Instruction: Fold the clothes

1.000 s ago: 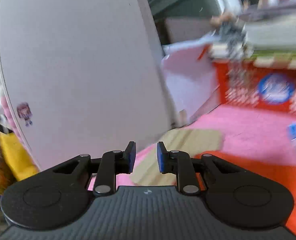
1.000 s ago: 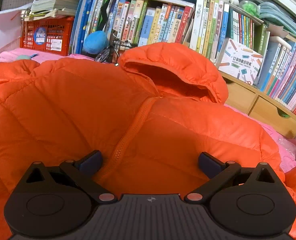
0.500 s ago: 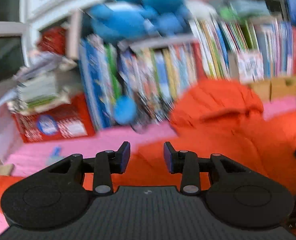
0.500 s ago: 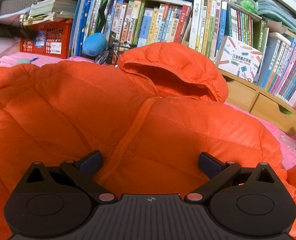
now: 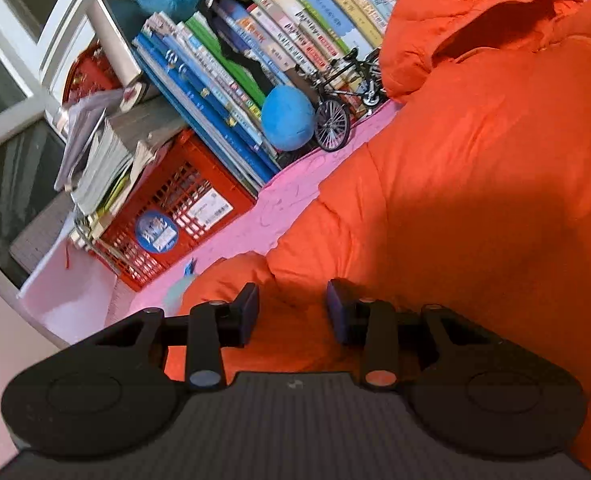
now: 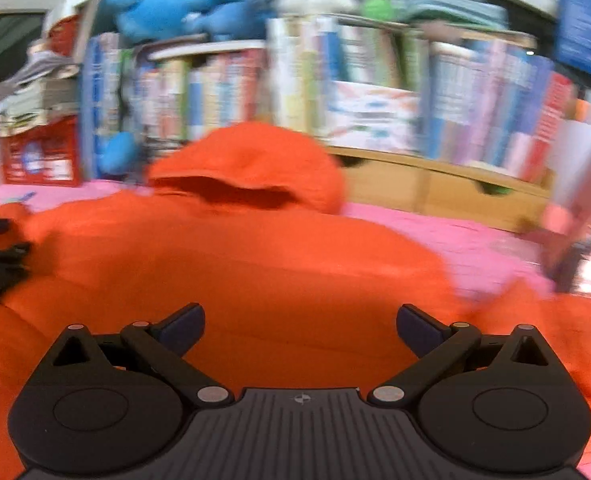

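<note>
bare pink bed cover (image 5: pixel 279 208) leaves a passage between the orange jacket (image 5: pixel 475 184) and the red crate (image 5: pixel 175 208), toy bicycle (image 5: pixel 343 92) and books (image 5: pixel 255 60) along its far edge.

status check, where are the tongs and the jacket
Left tongs part open over a sleeve, empty. Right tongs wide open, empty. Orange jacket flat, unfolded. Nothing in the way.

Left gripper (image 5: pixel 291 307): swung from white panel to orange down jacket (image 5: pixel 475 184), jaws parted wider; right gripper (image 6: pixel 299 326): drawn back from jacket, view blurred
</note>
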